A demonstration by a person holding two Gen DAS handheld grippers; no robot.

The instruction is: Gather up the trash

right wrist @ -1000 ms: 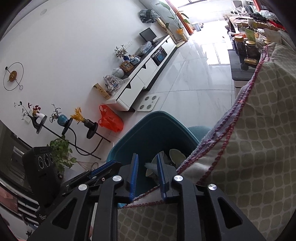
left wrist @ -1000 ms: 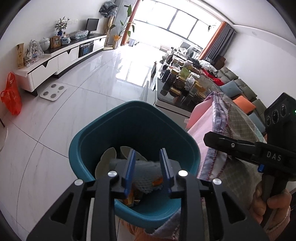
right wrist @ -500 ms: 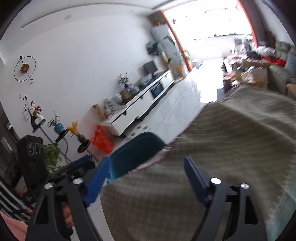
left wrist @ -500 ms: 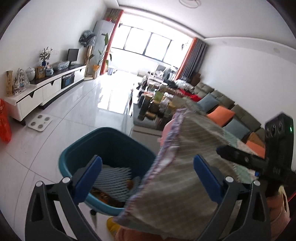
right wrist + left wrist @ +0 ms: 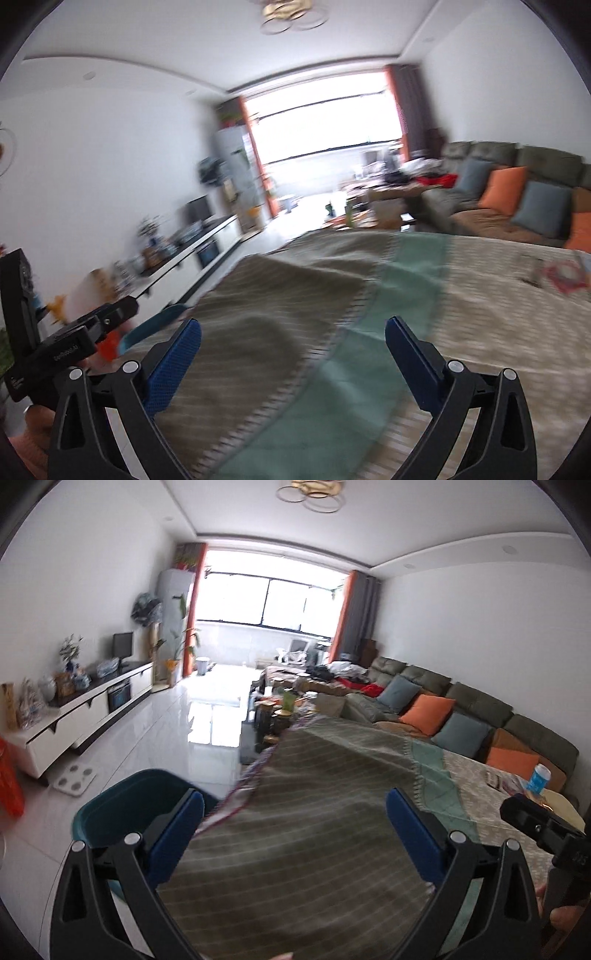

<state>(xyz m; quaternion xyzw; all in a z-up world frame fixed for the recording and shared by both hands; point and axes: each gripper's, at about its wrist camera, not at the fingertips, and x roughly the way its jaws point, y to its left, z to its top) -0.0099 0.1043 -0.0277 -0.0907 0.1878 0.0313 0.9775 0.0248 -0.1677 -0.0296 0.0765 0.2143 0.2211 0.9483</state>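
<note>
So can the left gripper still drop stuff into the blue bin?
Probably yes. The left gripper is open, and the bin sits just to its left, though the tablecloth edge covers part of it.

A wide window fills the far wall and floods the room with daylight, framed by orange curtains. The white tiled floor below the window mirrors its glare. Along the wall left of the window runs a low white TV cabinet carrying a small dark monitor, with a tall white fridge at its window end. To the right of the window a long olive sofa lines the white wall, with orange cushions and grey-blue cushions. A ring-shaped ceiling lamp hangs overhead.
</note>
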